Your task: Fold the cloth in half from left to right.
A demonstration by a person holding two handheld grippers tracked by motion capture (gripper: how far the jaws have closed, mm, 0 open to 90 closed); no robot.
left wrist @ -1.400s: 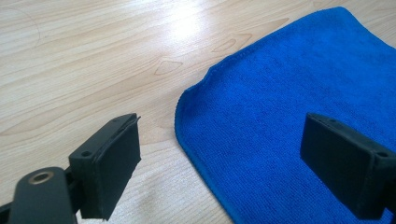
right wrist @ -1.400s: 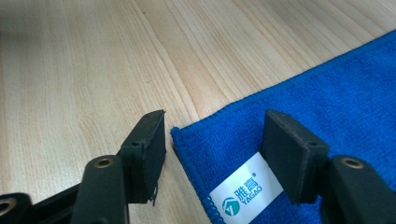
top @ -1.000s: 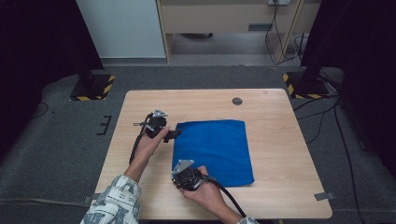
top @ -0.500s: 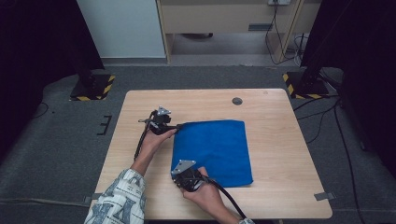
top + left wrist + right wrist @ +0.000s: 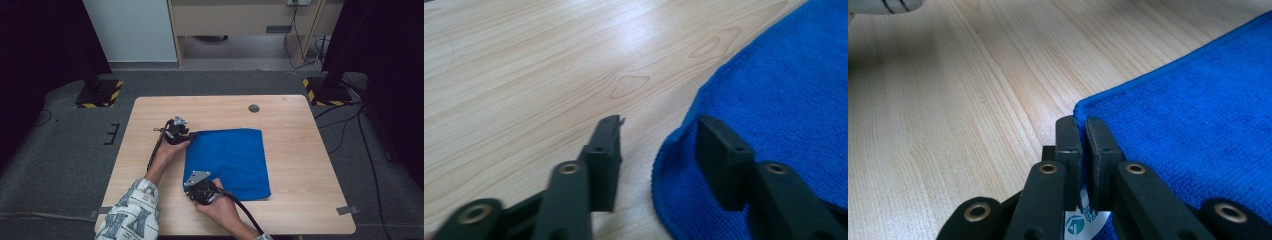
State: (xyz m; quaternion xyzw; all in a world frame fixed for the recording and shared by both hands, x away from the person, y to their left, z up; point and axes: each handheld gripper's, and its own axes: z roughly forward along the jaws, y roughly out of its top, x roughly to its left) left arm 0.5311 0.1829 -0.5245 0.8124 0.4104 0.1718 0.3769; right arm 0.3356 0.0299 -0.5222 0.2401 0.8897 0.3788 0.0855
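Our left gripper (image 5: 656, 137) has shifted along the far-left corner of the flat blue terry cloth (image 5: 230, 162) since a second ago, jaws wide astride its hem. Our right gripper (image 5: 1080, 131) pinches the near-left corner against the pale wooden table (image 5: 295, 125); lifting likely comes next.

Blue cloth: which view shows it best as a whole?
The high view: the blue cloth lies flat on the table, all four edges visible. The left gripper view shows one corner between the open left claw; the right gripper view shows a corner pinched in the right claw.
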